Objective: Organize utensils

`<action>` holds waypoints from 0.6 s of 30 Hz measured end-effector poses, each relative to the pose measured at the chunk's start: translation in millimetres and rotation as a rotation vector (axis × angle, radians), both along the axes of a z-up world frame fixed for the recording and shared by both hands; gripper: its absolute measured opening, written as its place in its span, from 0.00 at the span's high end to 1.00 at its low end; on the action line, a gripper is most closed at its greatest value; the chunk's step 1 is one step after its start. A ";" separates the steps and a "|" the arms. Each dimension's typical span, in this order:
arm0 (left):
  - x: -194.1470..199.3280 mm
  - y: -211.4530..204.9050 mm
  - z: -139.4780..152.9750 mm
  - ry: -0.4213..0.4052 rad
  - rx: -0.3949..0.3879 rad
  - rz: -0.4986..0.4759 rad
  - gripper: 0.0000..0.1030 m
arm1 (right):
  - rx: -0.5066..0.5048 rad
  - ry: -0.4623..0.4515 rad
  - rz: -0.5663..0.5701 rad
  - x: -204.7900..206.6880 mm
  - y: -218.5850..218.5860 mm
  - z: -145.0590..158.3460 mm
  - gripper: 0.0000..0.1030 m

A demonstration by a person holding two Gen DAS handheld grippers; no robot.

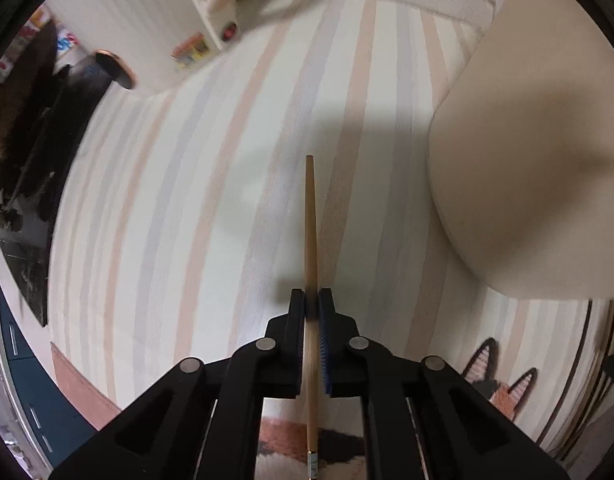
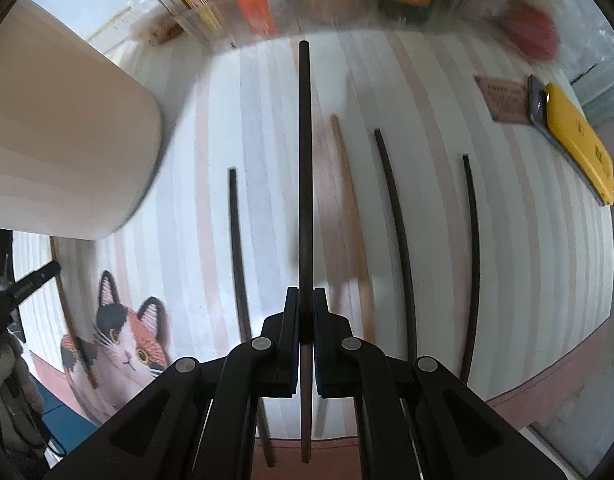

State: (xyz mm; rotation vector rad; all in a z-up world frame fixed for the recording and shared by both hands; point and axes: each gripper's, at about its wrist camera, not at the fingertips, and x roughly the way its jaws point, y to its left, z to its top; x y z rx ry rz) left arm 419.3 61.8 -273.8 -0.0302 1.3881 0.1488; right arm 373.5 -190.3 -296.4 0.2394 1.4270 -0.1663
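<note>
Left gripper (image 1: 311,300) clamped on wooden chopstick (image 1: 310,216), lifted over striped mat (image 1: 167,220); thin taper could pivot, slip. Right gripper (image 2: 306,300) gripped black chopstick (image 2: 305,160) above four loose sticks; cream container (image 2: 67,140) close, tip could snag rim.

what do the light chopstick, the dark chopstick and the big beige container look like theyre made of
Light chopstick, in the left claw: probably bamboo or wood, pale tan and matte.
Dark chopstick, in the right claw: near-black with a dull even surface; lacquered wood or plastic, hard to tell.
Beige container: smooth, uniform, softly rounded corners with no gloss, likely matte plastic, possibly ceramic.
</note>
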 end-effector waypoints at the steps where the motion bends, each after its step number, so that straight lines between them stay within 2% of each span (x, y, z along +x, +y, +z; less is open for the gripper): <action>1: -6.0 1.0 8.2 -0.020 -0.006 0.006 0.96 | 0.000 -0.013 0.002 -2.3 -2.2 7.8 0.95; 5: -40.1 2.6 52.8 -0.141 0.004 0.007 0.96 | 0.016 -0.089 0.016 -3.8 -3.0 35.5 0.95; 10: -80.9 8.5 96.8 -0.253 -0.037 0.031 0.96 | 0.022 -0.194 0.057 -5.6 7.5 78.4 0.95; 18: -85.4 19.2 171.5 -0.458 -0.078 0.038 0.96 | 0.080 -0.366 0.108 -1.5 35.1 149.5 0.95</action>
